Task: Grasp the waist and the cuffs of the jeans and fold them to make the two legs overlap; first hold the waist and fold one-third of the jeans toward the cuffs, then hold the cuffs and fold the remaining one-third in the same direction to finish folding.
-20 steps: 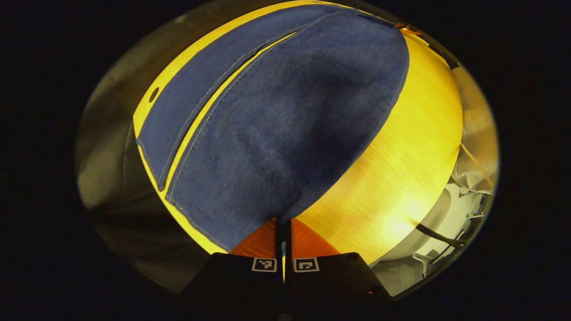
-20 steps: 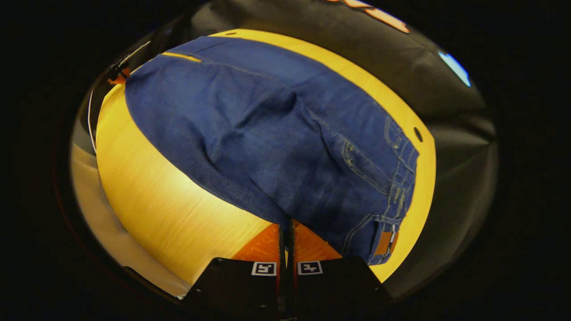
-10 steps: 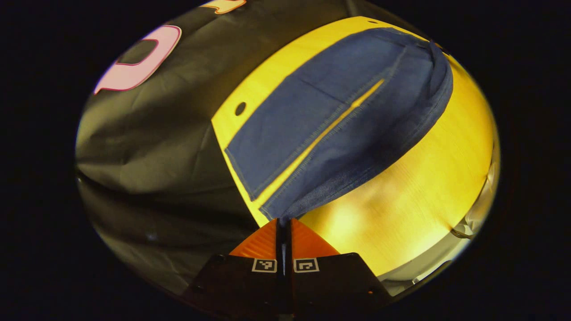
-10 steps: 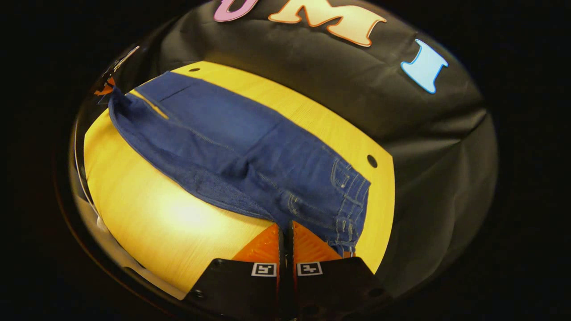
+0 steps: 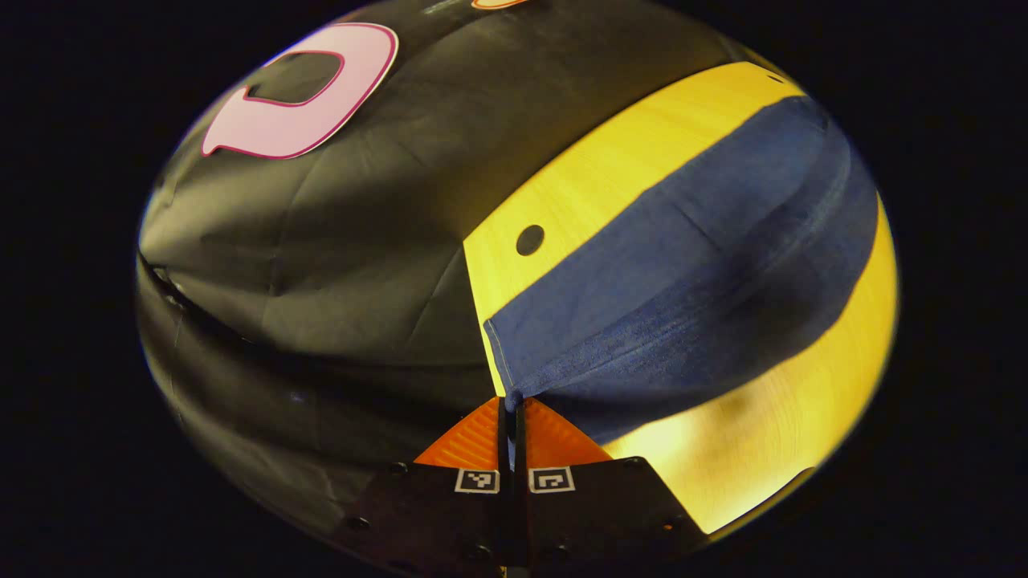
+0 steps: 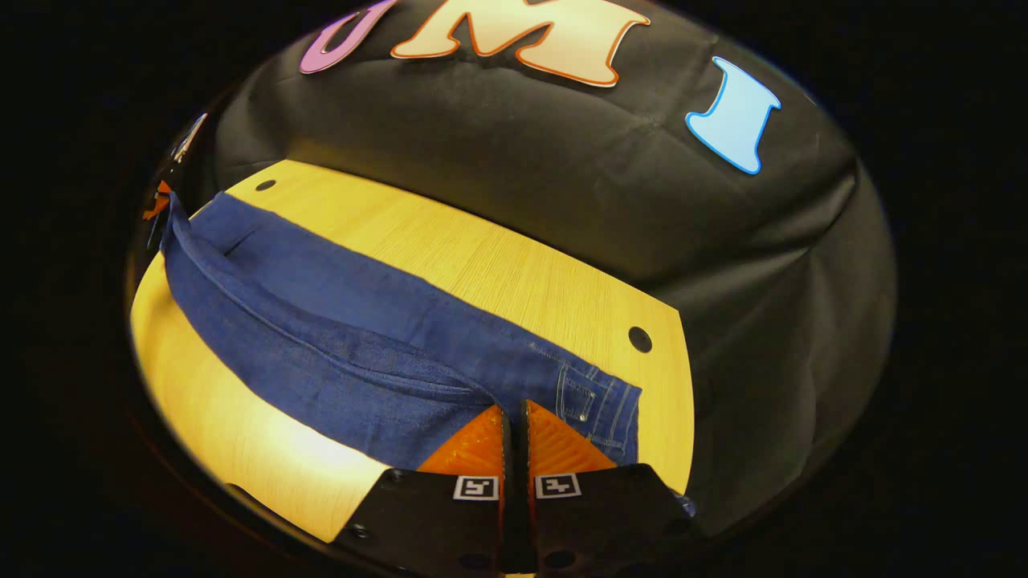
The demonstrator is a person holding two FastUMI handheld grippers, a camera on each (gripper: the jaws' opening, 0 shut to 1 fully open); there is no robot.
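**Leg-over-leg fold in hand, both grippers clamped on denim**

Nearest: the left gripper (image 5: 510, 411), orange ribbed fingers pressed together with a corner of the blue denim jeans (image 5: 683, 305) nipped between them at the cuff end. Likewise the right gripper (image 6: 514, 425), fingers closed, denim pinched at the waist end, just beside the belt loops and pocket stitching (image 6: 590, 401).

Middle: the jeans lie along the yellow wood-grain counter (image 6: 498, 273) as one long band. Long axis runs from gripper to gripper. The near leg is raised and draped toward the far leg, which lies flat; a seam ridge runs the length of the fold. In the right gripper view the other gripper (image 6: 157, 205) shows small at the far end of the band, holding the cuff.

Judgement: the coming move turns on carrying both held ends away from the person, across the long axis, until the near edge lands on the far edge. Each gripper is nearer its own end.

Far: two round holes (image 6: 640, 339) in the counter near its back edge. No legible brand or label on the jeans.
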